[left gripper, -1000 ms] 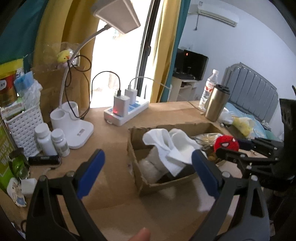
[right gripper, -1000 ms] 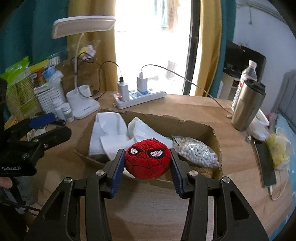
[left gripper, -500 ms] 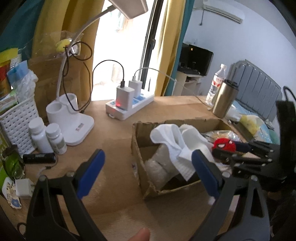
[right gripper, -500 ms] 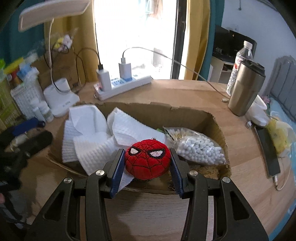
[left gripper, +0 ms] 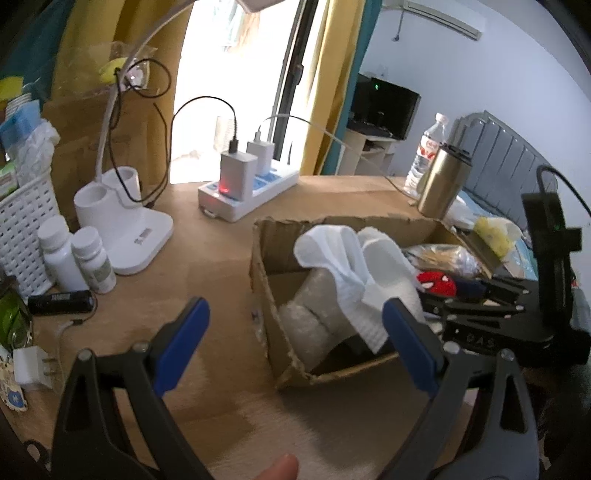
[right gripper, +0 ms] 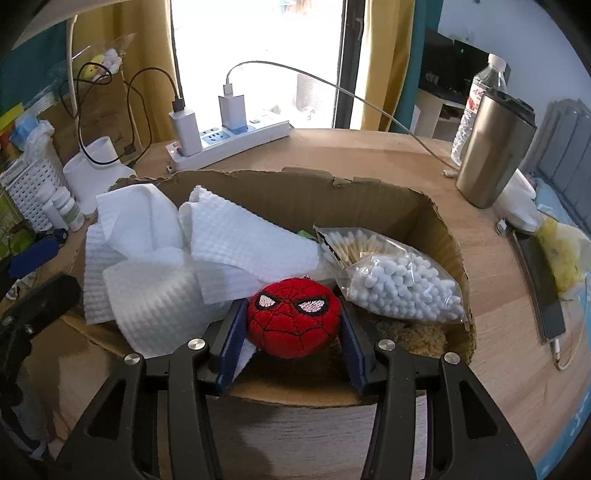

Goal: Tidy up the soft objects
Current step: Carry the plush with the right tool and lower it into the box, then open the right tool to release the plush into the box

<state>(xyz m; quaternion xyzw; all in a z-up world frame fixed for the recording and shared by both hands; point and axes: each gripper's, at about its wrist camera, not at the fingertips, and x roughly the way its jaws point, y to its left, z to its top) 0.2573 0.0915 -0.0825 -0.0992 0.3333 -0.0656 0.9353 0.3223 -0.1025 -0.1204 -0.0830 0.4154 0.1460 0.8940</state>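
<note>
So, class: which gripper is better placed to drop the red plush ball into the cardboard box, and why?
Right. The right gripper already clamps the red plush ball over the cardboard box. The left gripper is empty, jaws wide, at the box's end.

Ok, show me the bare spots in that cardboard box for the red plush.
Free: the floor strip along the cardboard box near wall, under the red plush in the right gripper, between white towels and cotton swab bag. Elsewhere crowded.

Bedroom: padded headboard [left gripper: 506, 155], wall air conditioner [left gripper: 439, 18], curtains [left gripper: 332, 81]
</note>
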